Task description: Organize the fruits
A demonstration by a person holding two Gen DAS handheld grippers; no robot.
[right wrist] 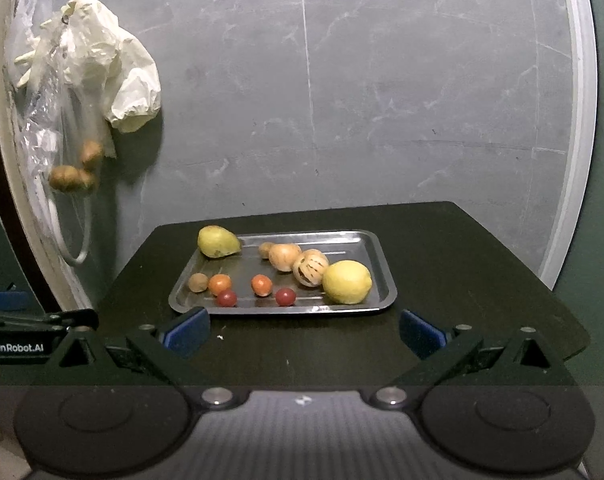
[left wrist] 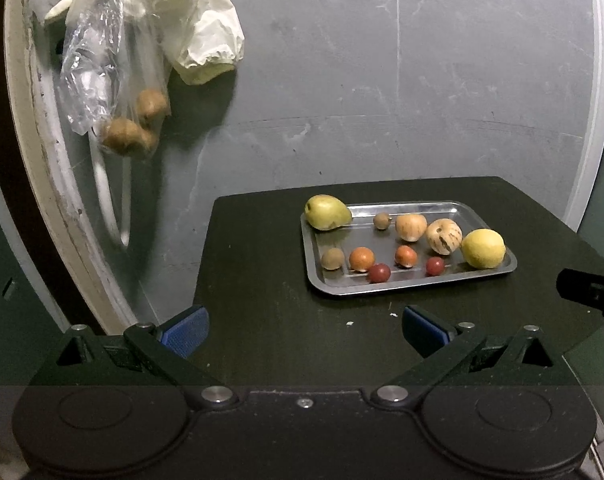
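A dark table [right wrist: 442, 240] carries a metal tray [right wrist: 382, 264] holding a lemon [right wrist: 348, 282], a pear [right wrist: 217, 242] on its far left rim, and small fruits. Both the left gripper [left wrist: 304, 326] and right gripper [right wrist: 304, 330] hover before it, jaws spread wide, empty.

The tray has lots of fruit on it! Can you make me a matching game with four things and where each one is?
Things:
1. green pear
2. yellow lemon
3. striped round fruit
4. clear bag of brown fruits

Places:
A. hanging by the wall, off the table
B. far left corner of the tray
C. near right corner of the tray
D. just left of the lemon

Pairs: 1-B, 2-C, 3-D, 4-A
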